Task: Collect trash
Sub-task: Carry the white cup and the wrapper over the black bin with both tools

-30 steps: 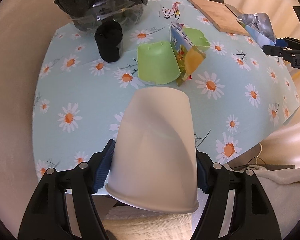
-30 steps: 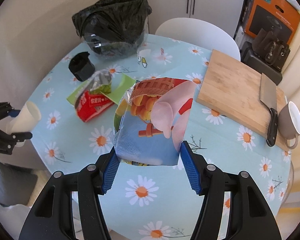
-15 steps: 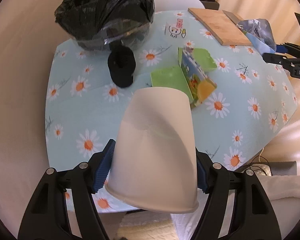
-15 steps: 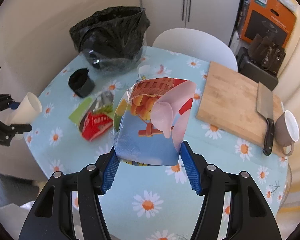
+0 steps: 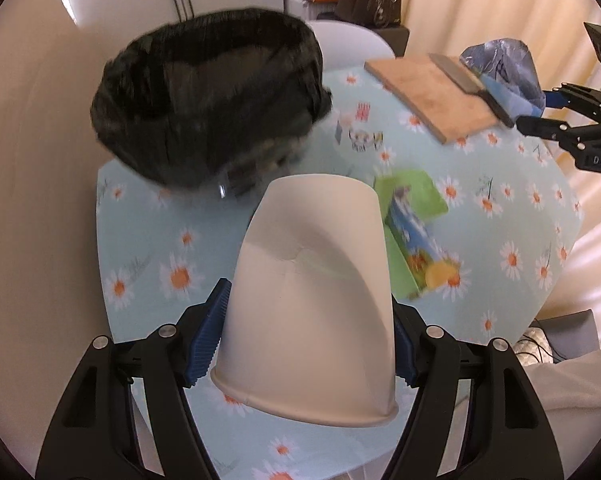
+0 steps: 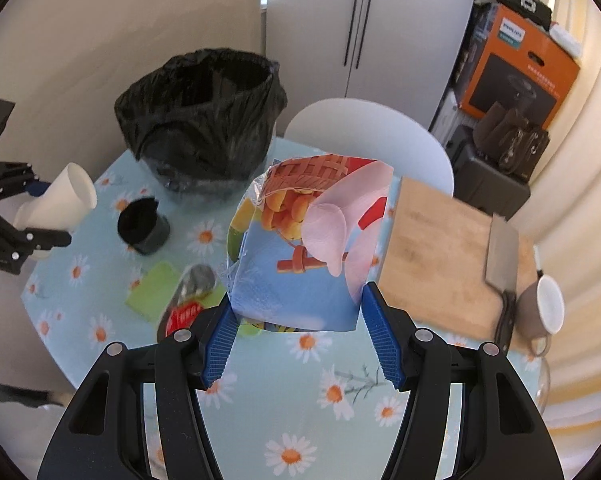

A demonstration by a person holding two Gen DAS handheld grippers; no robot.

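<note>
My left gripper (image 5: 302, 336) is shut on a dented white paper cup (image 5: 308, 300), held above the daisy tablecloth; the same cup (image 6: 58, 200) shows at the left of the right wrist view. My right gripper (image 6: 298, 340) is shut on a colourful snack bag (image 6: 304, 248), which also appears at the far right (image 5: 504, 76) of the left wrist view. A bin lined with a black bag (image 5: 208, 100) (image 6: 202, 116) stands open at the table's far side. On the cloth lie a green wrapper with a printed carton (image 5: 414, 224), a red packet (image 6: 184, 316) and a black cup (image 6: 142, 226).
A wooden cutting board (image 6: 440, 256) with a cleaver (image 6: 500, 256) lies at the right, beside a brown mug (image 6: 542, 308). A white chair (image 6: 364, 136) stands behind the table. Boxes and an orange carton (image 6: 516, 68) are stacked at the back right.
Both grippers have risen with their loads and moved towards the black-lined bin, which now looks larger and closer in both views. The grips have not changed.
</note>
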